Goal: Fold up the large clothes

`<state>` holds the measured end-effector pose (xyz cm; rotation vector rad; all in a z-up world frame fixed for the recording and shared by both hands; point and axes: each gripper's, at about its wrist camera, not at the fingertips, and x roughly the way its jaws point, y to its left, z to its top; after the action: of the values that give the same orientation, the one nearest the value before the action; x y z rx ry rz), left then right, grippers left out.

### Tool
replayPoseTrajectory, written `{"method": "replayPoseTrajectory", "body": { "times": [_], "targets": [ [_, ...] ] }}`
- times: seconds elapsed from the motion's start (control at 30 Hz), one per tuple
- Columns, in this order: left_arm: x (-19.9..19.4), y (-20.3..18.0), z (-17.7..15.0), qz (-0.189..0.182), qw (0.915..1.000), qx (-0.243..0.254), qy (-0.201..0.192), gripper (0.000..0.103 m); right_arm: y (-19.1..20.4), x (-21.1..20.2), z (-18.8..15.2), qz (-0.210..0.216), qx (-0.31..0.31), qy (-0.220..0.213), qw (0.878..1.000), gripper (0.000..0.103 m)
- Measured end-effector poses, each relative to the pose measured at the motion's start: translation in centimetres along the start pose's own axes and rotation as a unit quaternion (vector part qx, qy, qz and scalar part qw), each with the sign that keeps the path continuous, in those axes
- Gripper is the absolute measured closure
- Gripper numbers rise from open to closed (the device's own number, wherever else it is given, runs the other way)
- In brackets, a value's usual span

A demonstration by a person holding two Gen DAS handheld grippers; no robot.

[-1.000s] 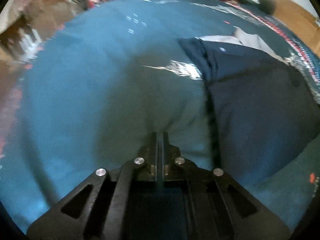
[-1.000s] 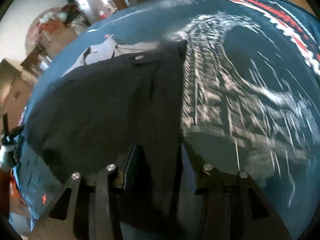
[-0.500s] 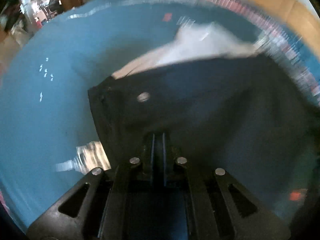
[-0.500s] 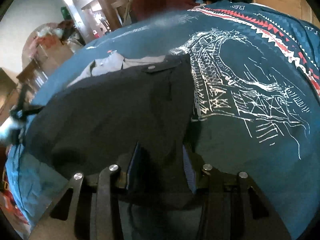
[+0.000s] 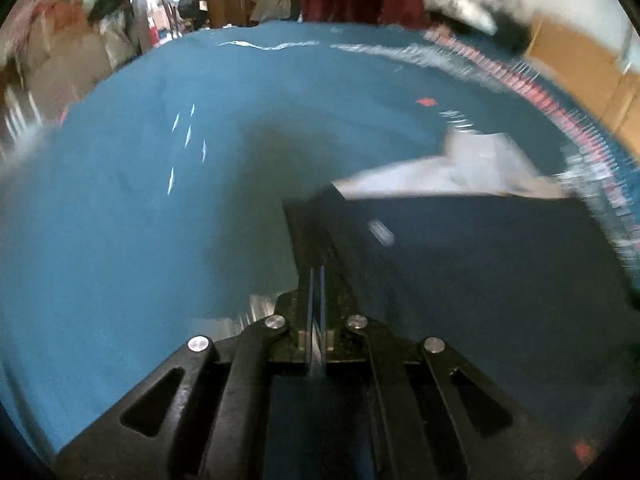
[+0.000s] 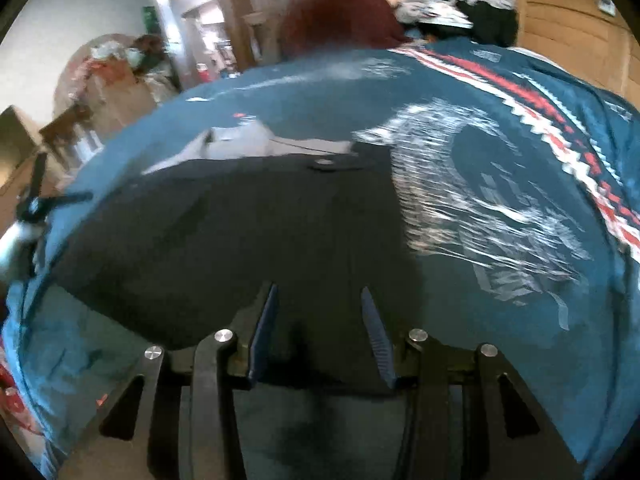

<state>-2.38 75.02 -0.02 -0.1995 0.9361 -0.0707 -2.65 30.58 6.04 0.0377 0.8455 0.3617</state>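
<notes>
Garment [image 6: 248,232] dark, flat on blanket [image 5: 120,220]; left tool [image 5: 316,280] pinching its edge, right tool [image 6: 316,304] wide.

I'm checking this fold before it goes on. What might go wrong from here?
1. The right gripper stands open over the dark garment; if it closes too high it may catch nothing.
2. The left gripper is shut at the garment's edge; whether it pinches cloth is unclear, so a pull may leave the edge behind.
3. The pale lining sticks out at the top and may get folded in crooked.

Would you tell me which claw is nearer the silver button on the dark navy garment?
Left claw: at the garment's corner, near the button. Right claw: at its far hem.
</notes>
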Motion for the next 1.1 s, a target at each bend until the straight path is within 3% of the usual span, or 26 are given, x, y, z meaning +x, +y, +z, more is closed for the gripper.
{"method": "replayPoseTrajectory", "body": {
  "times": [0.03, 0.1, 0.17, 0.23, 0.3, 0.33, 0.4, 0.53, 0.63, 0.83, 1.1],
  "targets": [
    [-1.4, 0.5, -1.9, -0.025, 0.9994, -0.026, 0.0, 0.093, 0.8, 0.2, 0.2, 0.007, -0.004, 0.003, 1.0, 0.053],
    [-3.4, 0.2, -5.7, -0.046, 0.9965, -0.07, -0.002, 0.064, 3.0, 0.5, 0.5, 0.026, -0.019, 0.003, 0.999, 0.053],
    [-3.4, -0.2, -7.7, -0.073, 0.9906, -0.116, -0.003, 0.054, 5.6, 0.2, 0.8, 0.045, -0.04, 0.001, 0.998, 0.053],
    [-4.4, -0.6, -10.7, -0.085, 0.9851, -0.149, -0.01, 0.053, 7.9, -0.2, 0.5, 0.054, -0.057, 0.004, 0.997, 0.053],
    [-4.0, -1.6, -12.0, -0.114, 0.9789, -0.169, -0.004, 0.049, 9.7, -0.6, 0.2, 0.062, -0.072, 0.004, 0.995, 0.049],
    [-4.1, -2.1, -12.4, -0.111, 0.9788, -0.172, -0.011, 0.049, 10.4, -0.8, 0.0, 0.064, -0.077, 0.005, 0.995, 0.047],
    [-3.6, -2.9, -12.4, -0.117, 0.9781, -0.171, -0.02, 0.043, 11.7, -1.3, -0.6, 0.069, -0.081, 0.009, 0.994, 0.045],
    [-2.7, -2.6, -10.5, -0.149, 0.9682, -0.199, -0.029, 0.042, 12.4, -1.7, -1.4, 0.073, -0.076, 0.017, 0.994, 0.045],
    [-2.5, -2.0, -11.1, -0.142, 0.9651, -0.217, -0.036, 0.04, 12.1, -2.0, -1.8, 0.074, -0.067, 0.022, 0.995, 0.045],
    [-3.8, -0.8, -13.3, -0.149, 0.9503, -0.263, -0.074, 0.038, 11.1, -1.9, -2.1, 0.07, -0.065, 0.03, 0.995, 0.044],
    [-2.8, 1.1, -12.1, -0.131, 0.933, -0.316, -0.111, 0.038, 10.9, -1.1, -2.2, 0.079, -0.06, 0.04, 0.994, 0.044]
  ]
}}
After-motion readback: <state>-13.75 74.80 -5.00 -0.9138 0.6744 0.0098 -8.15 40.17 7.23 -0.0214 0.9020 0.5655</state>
